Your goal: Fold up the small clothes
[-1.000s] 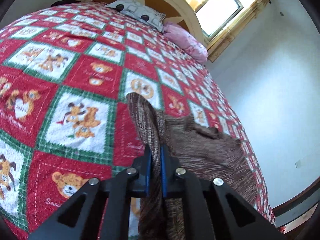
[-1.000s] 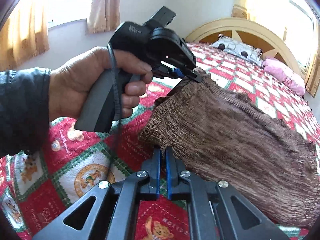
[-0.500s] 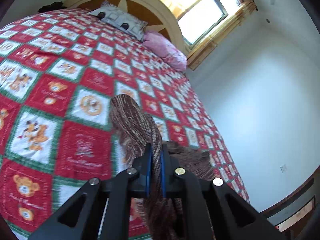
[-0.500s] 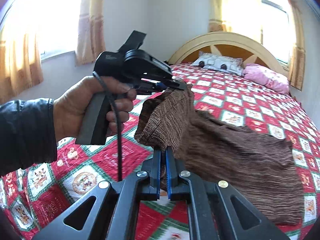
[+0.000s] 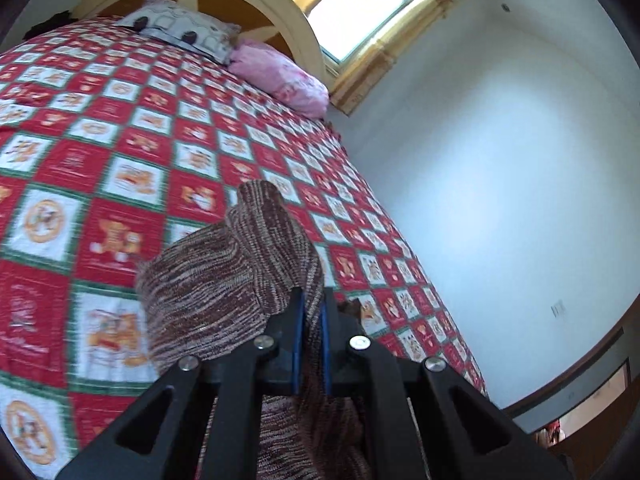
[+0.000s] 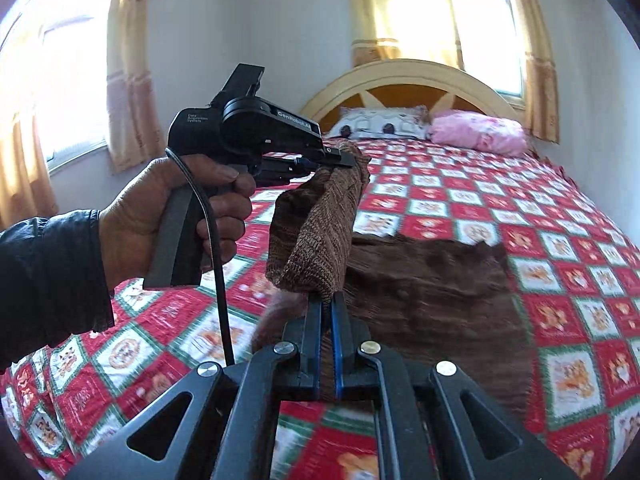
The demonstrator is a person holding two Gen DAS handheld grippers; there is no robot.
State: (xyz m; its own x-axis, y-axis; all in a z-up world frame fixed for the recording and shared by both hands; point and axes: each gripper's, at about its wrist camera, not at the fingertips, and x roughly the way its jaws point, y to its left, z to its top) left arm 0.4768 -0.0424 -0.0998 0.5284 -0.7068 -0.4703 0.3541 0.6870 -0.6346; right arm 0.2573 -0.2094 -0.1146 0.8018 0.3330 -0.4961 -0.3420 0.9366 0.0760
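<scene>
place: home bedroom | evidence: quilted bed (image 6: 480, 208), arched headboard (image 6: 404, 76), pillows (image 6: 476, 134), curtained windows (image 6: 480, 32)

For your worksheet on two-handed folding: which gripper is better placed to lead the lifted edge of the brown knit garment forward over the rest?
Probably neither alone. The left gripper and right gripper both pinch the raised edge of the brown knit garment; left sits higher and farther forward, so it leads slightly.

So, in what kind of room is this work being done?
Most likely a home bedroom. A large bed with a red bear-patterned quilt fills the view, two pillows lie against an arched headboard, and curtained windows stand behind it.
</scene>
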